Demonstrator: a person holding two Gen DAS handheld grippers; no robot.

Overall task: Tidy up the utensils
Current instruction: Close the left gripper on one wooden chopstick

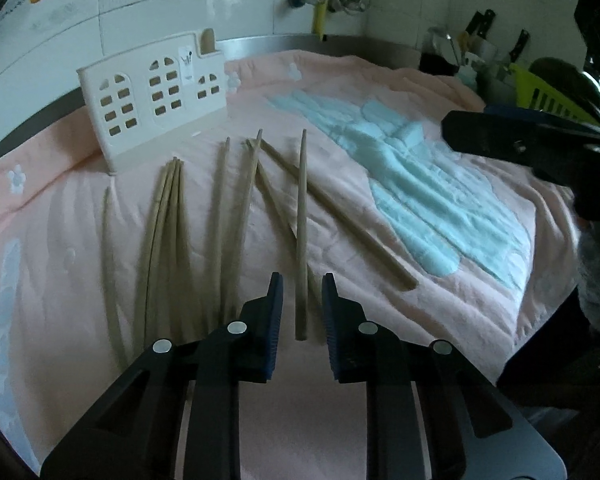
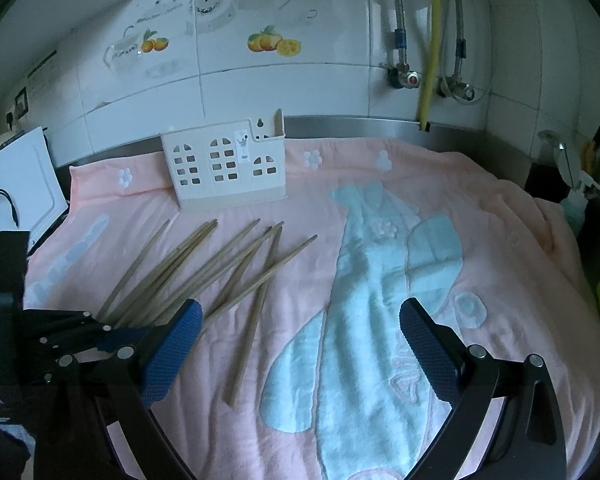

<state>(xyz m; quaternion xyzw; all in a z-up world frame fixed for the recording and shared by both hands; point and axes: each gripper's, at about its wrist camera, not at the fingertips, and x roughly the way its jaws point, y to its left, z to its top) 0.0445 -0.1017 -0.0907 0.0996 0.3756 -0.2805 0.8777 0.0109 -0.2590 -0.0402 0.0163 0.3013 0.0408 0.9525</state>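
Several wooden chopsticks (image 1: 220, 216) (image 2: 204, 268) lie scattered on a pink towel (image 1: 380, 292) (image 2: 312, 208). A white holder (image 1: 152, 100) (image 2: 224, 168) with window-shaped holes stands upright behind them. My left gripper (image 1: 302, 280) points down at the pile with its jaws narrow. The near end of one chopstick (image 1: 301, 240) lies between the blue pads, with a sliver of gap on each side. My right gripper (image 2: 300, 308) hovers wide open over the towel's blue pattern, right of the pile, holding nothing. It shows at the right edge of the left wrist view (image 1: 512, 140).
A tiled wall with water taps (image 2: 412, 78) runs behind the counter. Knives (image 1: 484, 24) and a green basket (image 1: 540, 92) sit at the back right. A white board (image 2: 20, 184) with a cable leans at the far left.
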